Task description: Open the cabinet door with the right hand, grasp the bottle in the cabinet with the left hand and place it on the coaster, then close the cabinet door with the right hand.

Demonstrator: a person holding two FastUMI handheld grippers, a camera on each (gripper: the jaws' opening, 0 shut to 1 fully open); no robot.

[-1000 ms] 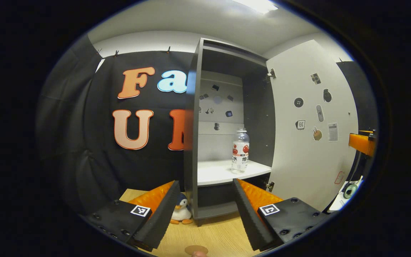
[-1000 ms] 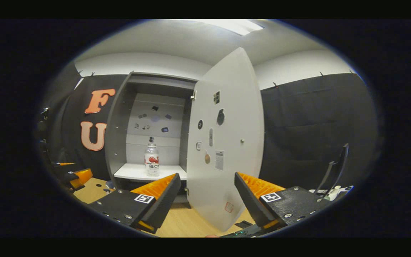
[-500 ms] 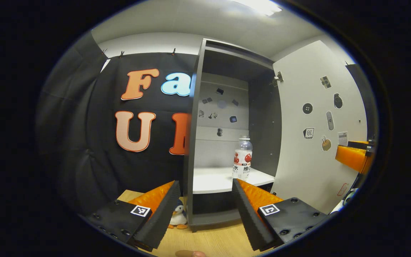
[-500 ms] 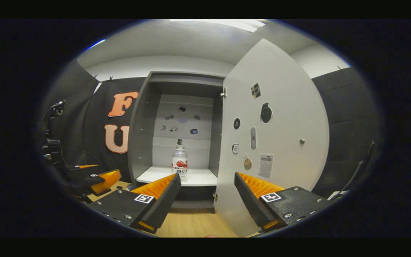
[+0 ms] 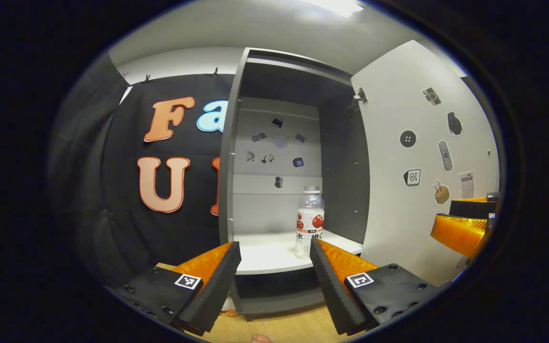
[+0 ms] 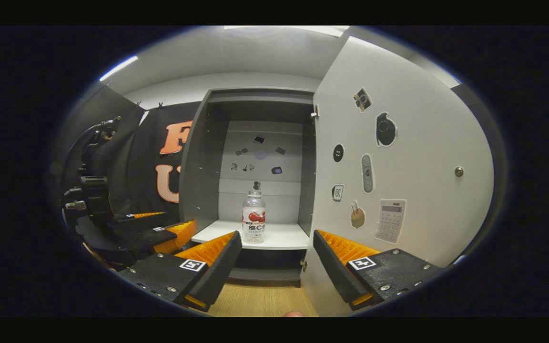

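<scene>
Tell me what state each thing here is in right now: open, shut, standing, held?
Cabinet door: swung wide open.
Bottle: upright on the cabinet shelf, cap on, not held.
Left gripper: fingers apart, holding nothing, short of the bottle.
Right gripper: fingers apart, holding nothing, off the door.

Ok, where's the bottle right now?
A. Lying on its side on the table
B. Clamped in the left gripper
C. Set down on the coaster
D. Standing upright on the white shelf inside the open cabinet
D: the bottle stands upright on the cabinet's white shelf, door swung open, the left gripper open and short of it.
</scene>
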